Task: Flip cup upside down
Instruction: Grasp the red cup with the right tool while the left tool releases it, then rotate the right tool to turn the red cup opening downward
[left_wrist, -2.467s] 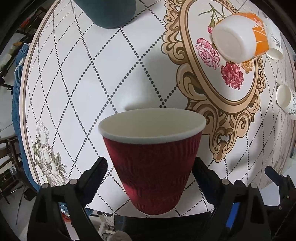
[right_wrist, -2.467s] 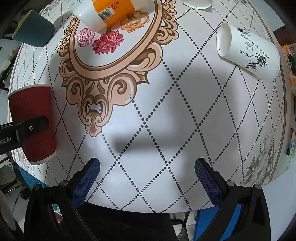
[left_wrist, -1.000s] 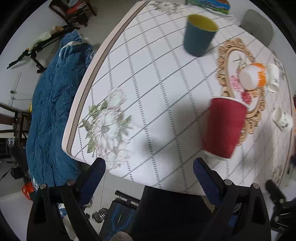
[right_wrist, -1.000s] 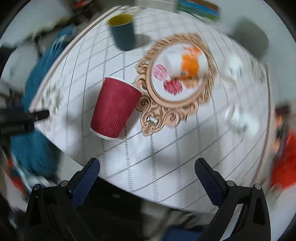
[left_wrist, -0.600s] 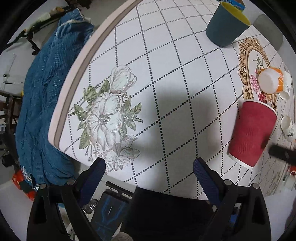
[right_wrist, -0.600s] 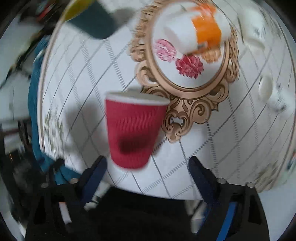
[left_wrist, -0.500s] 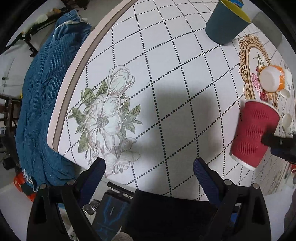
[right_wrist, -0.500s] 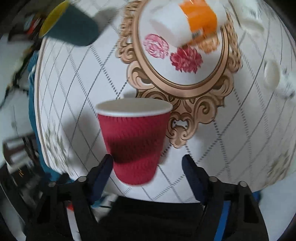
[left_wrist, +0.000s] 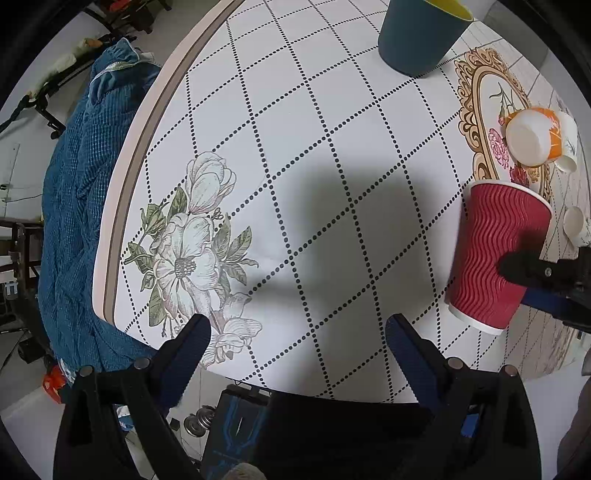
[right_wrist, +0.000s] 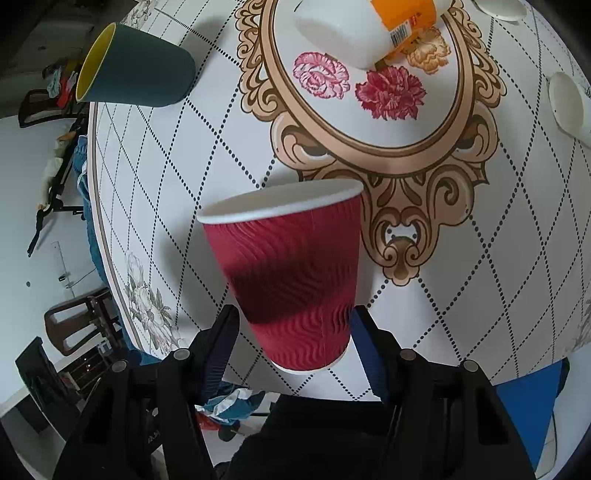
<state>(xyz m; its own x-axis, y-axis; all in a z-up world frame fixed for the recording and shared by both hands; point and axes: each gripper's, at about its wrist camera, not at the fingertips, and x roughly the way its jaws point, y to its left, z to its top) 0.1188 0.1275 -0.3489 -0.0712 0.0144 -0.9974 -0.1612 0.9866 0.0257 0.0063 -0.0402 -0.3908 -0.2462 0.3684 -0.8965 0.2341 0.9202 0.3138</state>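
Right gripper (right_wrist: 291, 328) has closed in since half a second ago, fingers now pressing the red cup (right_wrist: 288, 280) low on its wall (rim up, seemingly lifted). Left gripper (left_wrist: 295, 332) gapes, holding nothing; its view shows the cup (left_wrist: 491, 254) sidelong. Teal cup (right_wrist: 136, 66) and orange-white cup (right_wrist: 373, 26) beyond. Patterned tablecloth (left_wrist: 295, 166); blue blanket (left_wrist: 74, 203) alongside.

Orange-banded cup (right_wrist: 388, 26) cut by top edge.
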